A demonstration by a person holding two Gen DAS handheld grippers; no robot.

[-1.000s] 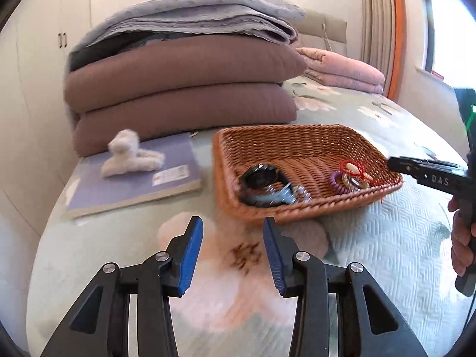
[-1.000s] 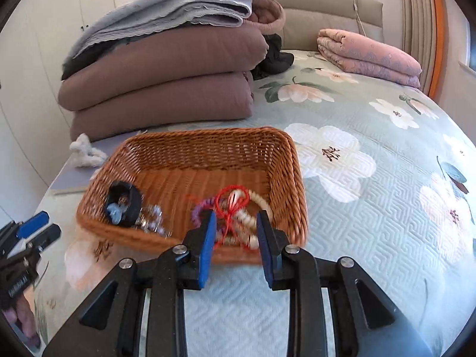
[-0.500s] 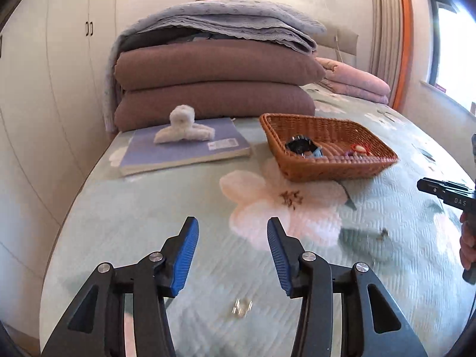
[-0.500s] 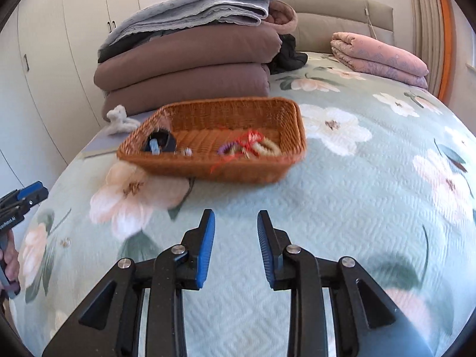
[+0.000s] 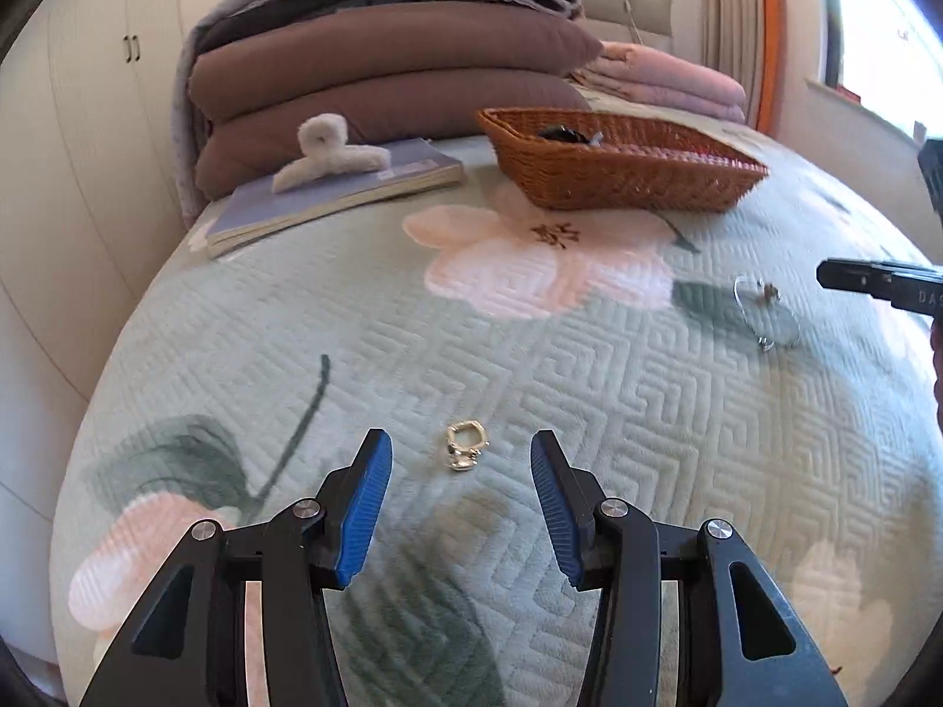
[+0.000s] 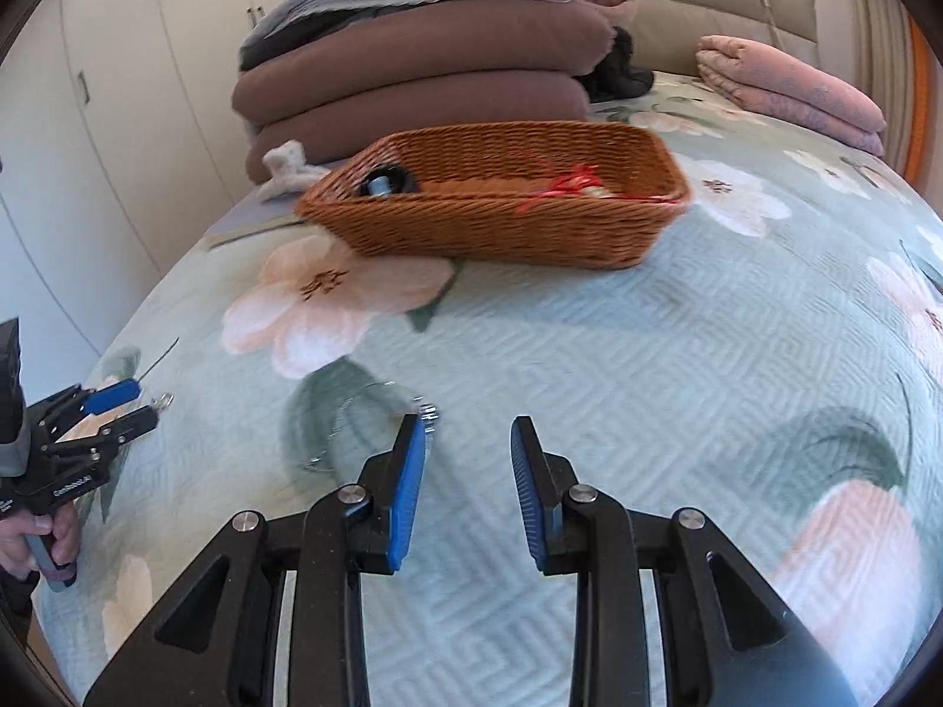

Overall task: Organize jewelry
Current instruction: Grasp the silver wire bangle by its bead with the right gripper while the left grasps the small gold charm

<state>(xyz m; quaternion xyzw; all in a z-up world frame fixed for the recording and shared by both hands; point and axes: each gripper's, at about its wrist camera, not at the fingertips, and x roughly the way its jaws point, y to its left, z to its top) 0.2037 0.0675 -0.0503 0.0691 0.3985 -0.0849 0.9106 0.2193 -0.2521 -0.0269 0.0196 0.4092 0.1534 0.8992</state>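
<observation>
A small gold ring (image 5: 465, 446) lies on the green floral bedspread, just ahead of my open, empty left gripper (image 5: 460, 459). A thin silver necklace (image 5: 766, 312) lies further right; in the right wrist view the necklace (image 6: 353, 412) sits just left of my open, empty right gripper (image 6: 468, 442). The wicker basket (image 5: 619, 177) holds a black watch (image 6: 383, 179) and red-stringed bracelets (image 6: 566, 184). The ring also shows beside the left gripper in the right wrist view (image 6: 162, 399).
A stack of folded brown and grey quilts (image 5: 383, 59) stands behind the basket. A fluffy white hair claw (image 5: 327, 150) rests on a purple book (image 5: 330, 188). Pink blankets (image 6: 790, 88) lie at the back right. White wardrobes line the left.
Both grippers have pulled back from the basket and dropped low over the bedspread. The left now faces the ring, the right sits by the necklace.
</observation>
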